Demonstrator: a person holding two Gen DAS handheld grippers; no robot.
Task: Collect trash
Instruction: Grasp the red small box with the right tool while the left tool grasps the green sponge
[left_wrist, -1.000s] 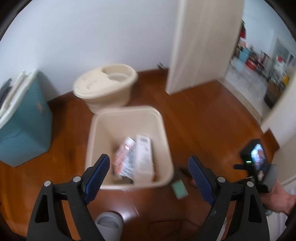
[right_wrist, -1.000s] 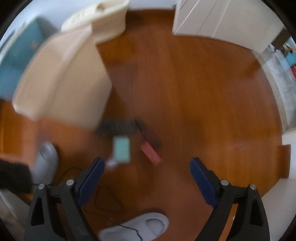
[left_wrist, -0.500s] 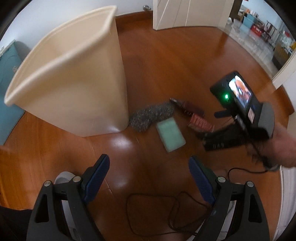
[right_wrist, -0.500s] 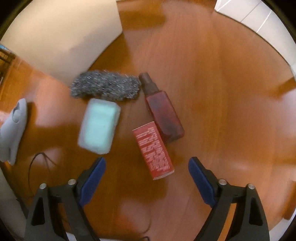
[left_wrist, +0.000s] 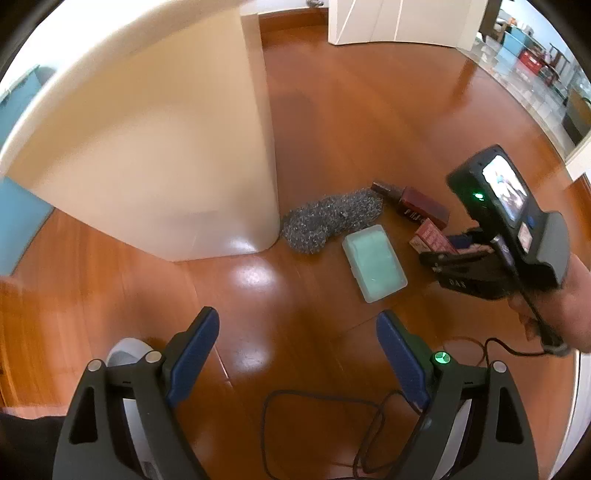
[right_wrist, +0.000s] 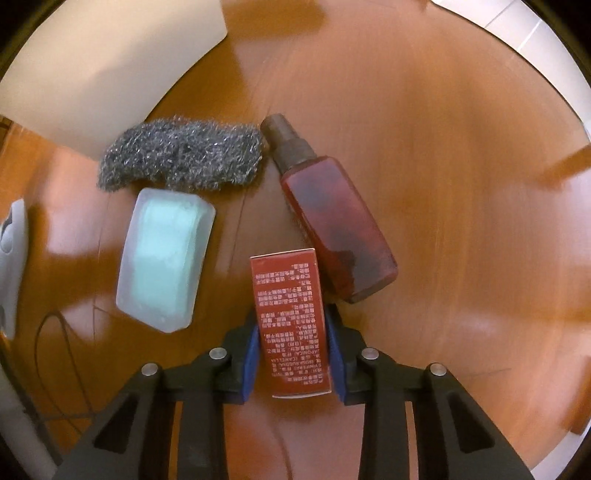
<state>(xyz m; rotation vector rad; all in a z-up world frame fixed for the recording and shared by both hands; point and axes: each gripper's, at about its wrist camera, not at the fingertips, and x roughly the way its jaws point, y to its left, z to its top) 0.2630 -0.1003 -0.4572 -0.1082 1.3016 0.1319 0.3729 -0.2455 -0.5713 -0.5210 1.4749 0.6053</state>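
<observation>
My right gripper (right_wrist: 291, 347) has dropped to the floor, its fingers closing on the red carton (right_wrist: 290, 321). My left gripper (left_wrist: 297, 354) hangs with fingers apart, empty; the bin (left_wrist: 155, 147) stands at ten o'clock.

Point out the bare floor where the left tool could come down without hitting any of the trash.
Bare wood lies straight ahead of the open left tool, between the cream plastic bin and the pale green soap in its clear case. Crowded: the grey steel-wool pad, dark red spray bottle and red printed carton, on which the right tool is closing. A black cable loops nearer.
</observation>
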